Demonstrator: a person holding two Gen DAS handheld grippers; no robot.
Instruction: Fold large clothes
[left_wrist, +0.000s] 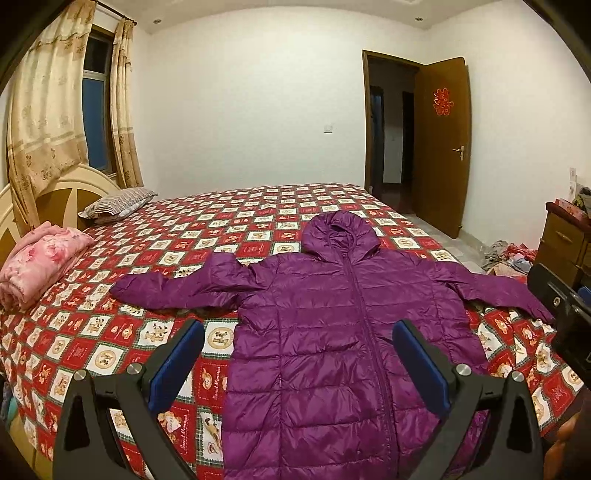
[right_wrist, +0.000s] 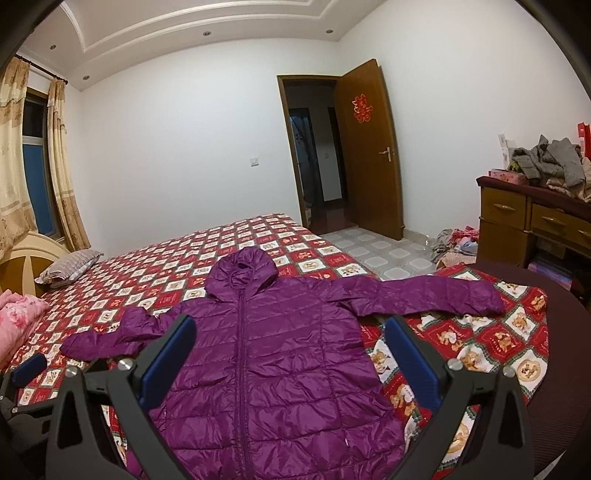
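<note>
Both the left gripper (left_wrist: 298, 363) and the right gripper (right_wrist: 290, 360) are held wide open above the hem, with nothing gripped. The purple down jacket (left_wrist: 332, 332) is spread face up, zipped, on the patterned bedspread (left_wrist: 110, 332). It is judged light, puffy and slippery; sleeve cuffs (right_wrist: 491, 295) would be pinched first

Purple jacket (left_wrist: 332, 332), red-checked bedspread (left_wrist: 147, 314)
</note>
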